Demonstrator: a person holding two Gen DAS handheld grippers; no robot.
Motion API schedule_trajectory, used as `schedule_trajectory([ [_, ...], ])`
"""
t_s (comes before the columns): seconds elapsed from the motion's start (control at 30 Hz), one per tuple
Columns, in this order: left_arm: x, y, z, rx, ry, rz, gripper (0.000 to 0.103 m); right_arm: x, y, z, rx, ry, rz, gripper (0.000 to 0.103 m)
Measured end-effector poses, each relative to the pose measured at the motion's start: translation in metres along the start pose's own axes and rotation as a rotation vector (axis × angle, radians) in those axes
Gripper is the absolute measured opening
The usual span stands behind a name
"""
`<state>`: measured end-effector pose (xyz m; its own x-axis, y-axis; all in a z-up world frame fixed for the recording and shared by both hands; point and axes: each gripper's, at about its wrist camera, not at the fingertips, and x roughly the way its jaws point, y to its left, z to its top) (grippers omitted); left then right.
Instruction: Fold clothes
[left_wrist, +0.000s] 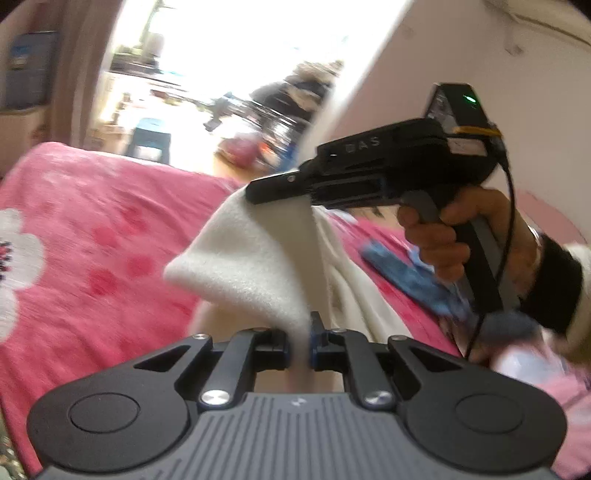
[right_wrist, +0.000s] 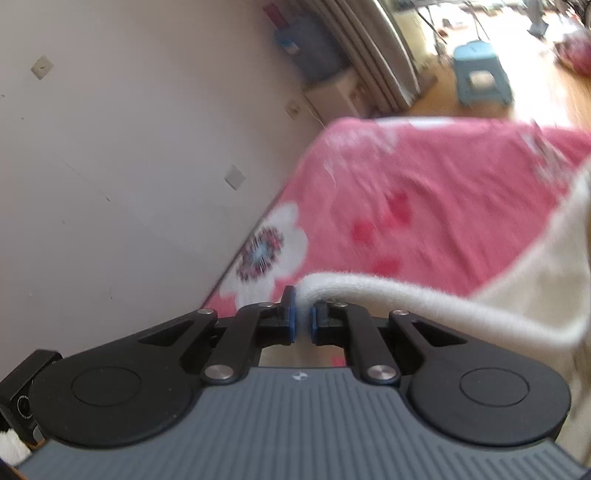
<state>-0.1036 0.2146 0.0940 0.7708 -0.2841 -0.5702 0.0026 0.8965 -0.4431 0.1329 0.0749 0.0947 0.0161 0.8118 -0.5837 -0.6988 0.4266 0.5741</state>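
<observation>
Garment blurred, lower part hidden

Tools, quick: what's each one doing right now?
Left tool: closed on the cream fleece garment.
Right tool: closed on the same garment's edge, held above the pink blanket.

Left black two-finger tool clamped tight, blue-edged pads pinching cream fleece fabric. Right black pistol-grip tool raised level, tips pressed together on the same fabric. Bare right hand wrapped round the grey grip, index finger on the trigger, dark cuffed sleeve at the wrist.
</observation>
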Motion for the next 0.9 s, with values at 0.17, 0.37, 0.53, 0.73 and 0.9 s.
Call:
schedule_trajectory([
  [0.17, 0.016, 0.028, 0.009, -0.086, -0.049, 0.11, 0.011, 0.029, -0.003, 0.013, -0.019, -0.047, 0.054, 0.006],
  [0.37, 0.028, 0.067, 0.0, -0.219, -0.064, 0.199, 0.011, 0.055, -0.011, 0.015, -0.068, -0.069, 0.176, 0.006],
  [0.53, 0.035, 0.089, -0.009, -0.256, -0.029, 0.249, 0.012, 0.089, -0.019, 0.011, -0.12, -0.033, 0.125, 0.006],
  [0.73, 0.059, 0.099, -0.028, -0.279, 0.076, 0.335, 0.041, 0.158, -0.047, -0.011, -0.085, 0.146, -0.068, 0.031],
  [0.9, 0.063, 0.104, -0.042, -0.303, 0.119, 0.282, 0.06, 0.17, -0.065, -0.021, -0.025, 0.249, -0.135, 0.044],
])
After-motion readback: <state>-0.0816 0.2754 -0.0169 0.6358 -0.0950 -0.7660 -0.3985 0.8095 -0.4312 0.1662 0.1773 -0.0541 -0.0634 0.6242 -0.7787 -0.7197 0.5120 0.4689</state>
